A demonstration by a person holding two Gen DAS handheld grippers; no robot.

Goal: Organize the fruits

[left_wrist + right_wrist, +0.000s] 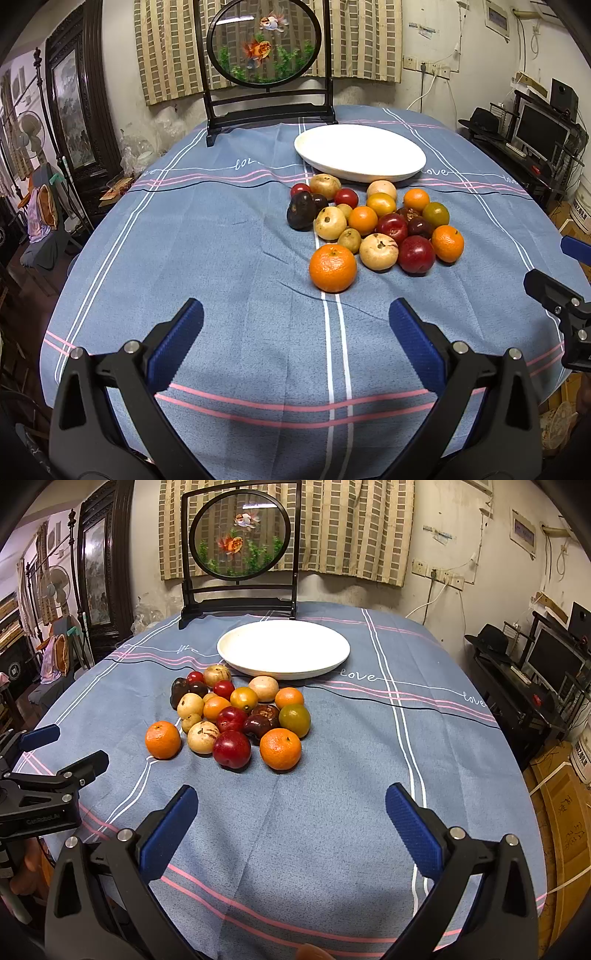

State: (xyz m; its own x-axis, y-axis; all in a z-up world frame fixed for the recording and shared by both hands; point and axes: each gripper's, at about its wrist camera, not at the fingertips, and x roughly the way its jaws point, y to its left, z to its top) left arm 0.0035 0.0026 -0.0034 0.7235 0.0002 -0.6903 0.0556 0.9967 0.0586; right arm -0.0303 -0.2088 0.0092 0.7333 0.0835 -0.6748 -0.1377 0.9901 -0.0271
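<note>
Hovering, left gripper (295, 317): above bare tablecloth, tilted downward toward the fruit, jaws spread wide, nothing between the blue pads (181, 343).
Hovering, right gripper (291, 801): same downward tilt, jaws spread wide, nothing held; blue pads (413, 830) apart over bare cloth.
Side by side: left gripper's fingers visible at the left edge of the right wrist view, right gripper's at the right edge of the left wrist view; both well short of the fruit.
Fingertip: a bit of a finger (312, 952) showing at the bottom edge of the right wrist view.
Fruit pile (373, 225): clustered on the tablecloth (221, 258), just in front of the plate, pieces touching one another; pile stretched roughly left to right across the table.
Nearest orange (333, 267): front of the pile in the left wrist view, stem end turned up, closest to the left gripper.
Second orange (280, 748): front right of the pile, beside a red plum (231, 748), dimple facing up.
Pale round fruit (378, 252): stem scar facing up and toward the camera.
Dark fruit (301, 210): at the pile's left edge, long axis roughly upright, leaning on its neighbours.
Plate (413, 162): white, oval, nothing on it, long axis left to right, behind the pile; rear fruits just beside its front rim.
Goldfish screen (264, 42): upright on a dark stand at the table's far edge.
</note>
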